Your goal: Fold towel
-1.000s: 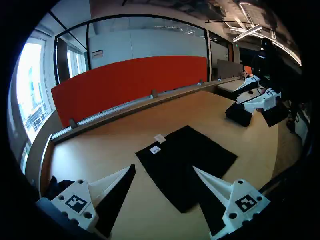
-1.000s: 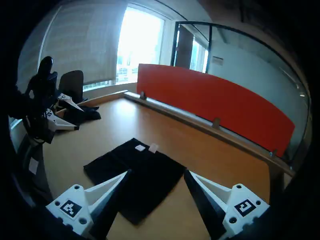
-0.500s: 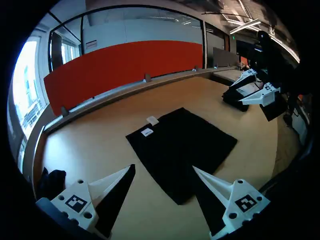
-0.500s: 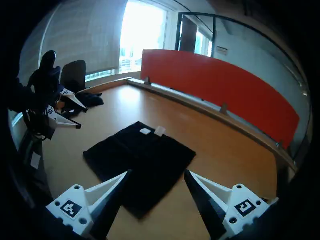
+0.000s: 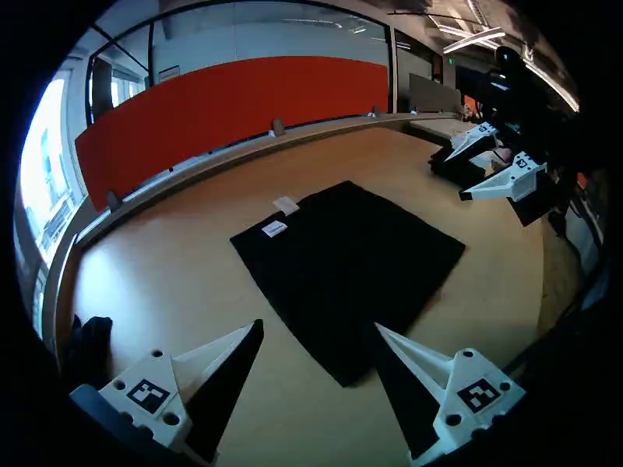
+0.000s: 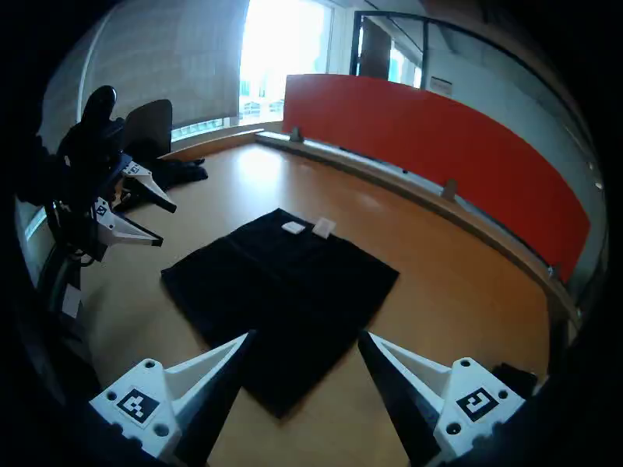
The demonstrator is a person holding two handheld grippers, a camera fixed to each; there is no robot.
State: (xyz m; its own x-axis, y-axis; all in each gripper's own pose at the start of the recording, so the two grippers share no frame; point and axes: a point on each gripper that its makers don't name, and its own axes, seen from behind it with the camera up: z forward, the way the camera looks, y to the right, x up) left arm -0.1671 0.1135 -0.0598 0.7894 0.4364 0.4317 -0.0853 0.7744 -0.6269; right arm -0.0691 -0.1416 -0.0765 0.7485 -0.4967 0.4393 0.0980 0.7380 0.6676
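Observation:
A black towel lies spread flat on the wooden table, with two small white tags at its far edge. My left gripper hovers open above the towel's near corner, nothing between its fingers. The right gripper shows far off at the right, open, held by a person in dark clothes. In the right gripper view the same towel lies ahead, and my right gripper stands open over its near corner. The left gripper is at the left of that view, open.
An orange partition runs along the table's far edge. A dark cloth heap sits at the table's left end, another behind the right gripper. An office chair and a bright window stand beyond the table.
Both grippers have moved in and tipped down toward the towel, which now looks larger in each view. The towel itself has not moved. Both grippers stay open.

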